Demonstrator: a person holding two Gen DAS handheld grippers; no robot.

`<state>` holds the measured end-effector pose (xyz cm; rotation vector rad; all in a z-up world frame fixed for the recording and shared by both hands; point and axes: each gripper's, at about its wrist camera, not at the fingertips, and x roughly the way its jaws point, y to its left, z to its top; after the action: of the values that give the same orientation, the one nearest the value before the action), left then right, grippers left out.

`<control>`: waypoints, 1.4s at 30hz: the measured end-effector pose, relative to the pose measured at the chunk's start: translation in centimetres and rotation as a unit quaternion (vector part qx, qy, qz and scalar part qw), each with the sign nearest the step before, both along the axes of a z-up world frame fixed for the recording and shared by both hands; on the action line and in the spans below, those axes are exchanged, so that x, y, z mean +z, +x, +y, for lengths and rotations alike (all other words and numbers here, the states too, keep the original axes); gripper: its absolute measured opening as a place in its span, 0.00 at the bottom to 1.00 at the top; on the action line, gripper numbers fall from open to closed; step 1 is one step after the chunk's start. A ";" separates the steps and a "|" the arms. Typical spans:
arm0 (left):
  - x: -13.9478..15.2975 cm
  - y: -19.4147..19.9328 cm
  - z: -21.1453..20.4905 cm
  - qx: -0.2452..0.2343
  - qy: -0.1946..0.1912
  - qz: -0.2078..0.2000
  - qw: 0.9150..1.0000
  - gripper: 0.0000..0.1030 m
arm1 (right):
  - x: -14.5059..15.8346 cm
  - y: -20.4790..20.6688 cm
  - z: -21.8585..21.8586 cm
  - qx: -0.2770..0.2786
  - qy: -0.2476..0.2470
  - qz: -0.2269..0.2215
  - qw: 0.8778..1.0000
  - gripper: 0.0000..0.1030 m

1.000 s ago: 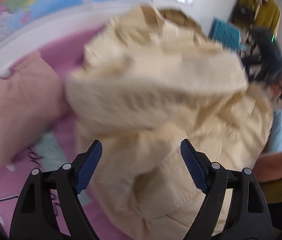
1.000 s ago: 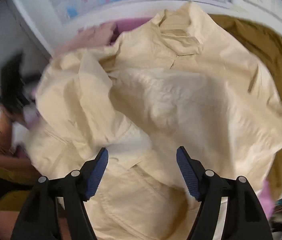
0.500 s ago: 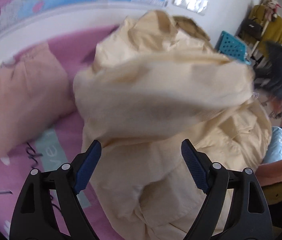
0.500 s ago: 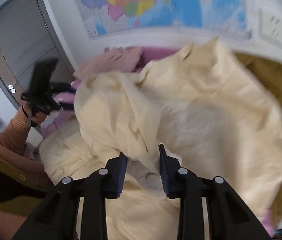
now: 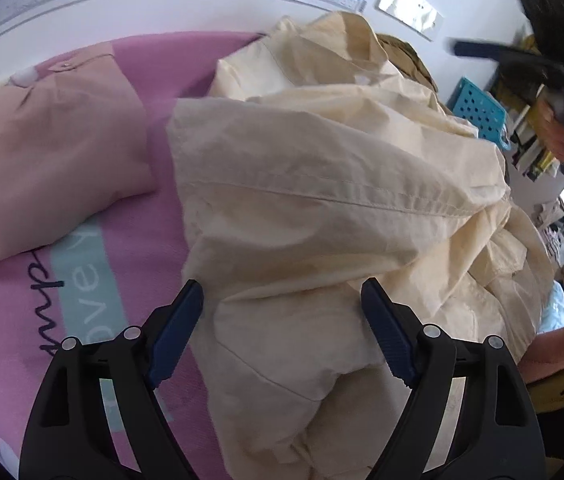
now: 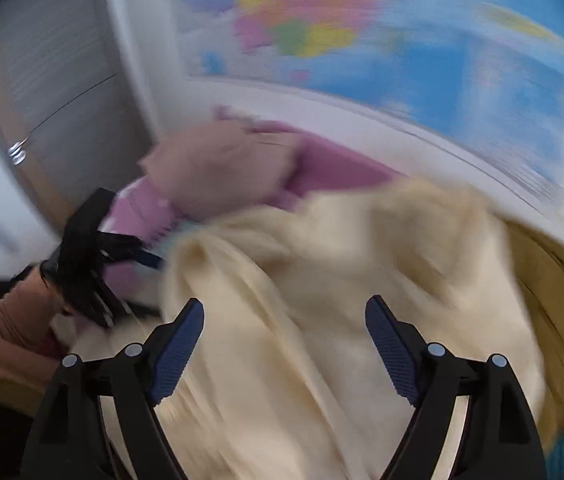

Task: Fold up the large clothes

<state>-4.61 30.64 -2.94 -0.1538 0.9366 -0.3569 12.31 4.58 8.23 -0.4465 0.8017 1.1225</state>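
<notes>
Left tool wide open, empty, over cream jacket hem at bed's near edge; right tool opening, empty, farther off.

A coloured map hangs on my white wall; daylight falls on the pink bedspread.

Black hand-held gripper, blue ribbed pads.

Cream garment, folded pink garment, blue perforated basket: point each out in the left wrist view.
Cream garment (image 5: 321, 168): left wrist view, on the broad upper fold above the stitched seam.
Folded pink garment (image 5: 46, 140): left wrist view, middle of its top face.
Blue perforated basket (image 5: 479, 110): left wrist view, on its perforated side.
</notes>
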 end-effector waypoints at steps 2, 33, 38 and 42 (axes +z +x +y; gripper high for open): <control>-0.2 0.3 0.4 0.004 -0.013 0.003 1.000 0.78 | -1.7 0.1 5.5 0.035 -0.033 0.005 0.999 0.78; -2.7 -0.9 1.2 0.013 -0.038 -0.006 0.999 0.73 | -13.6 13.2 10.7 -0.108 -0.027 0.439 0.892 0.55; -2.8 -1.2 1.8 0.005 -0.041 -0.009 0.999 0.74 | -10.6 11.7 13.5 -0.036 0.021 0.376 0.926 0.11; -2.9 -1.1 2.3 0.007 -0.047 -0.013 0.999 0.75 | -7.8 11.7 15.9 -0.012 0.031 0.335 0.942 0.11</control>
<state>-5.74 32.91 -5.89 -0.2406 0.8926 -0.3894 24.05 20.51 0.45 0.0165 1.3533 1.2865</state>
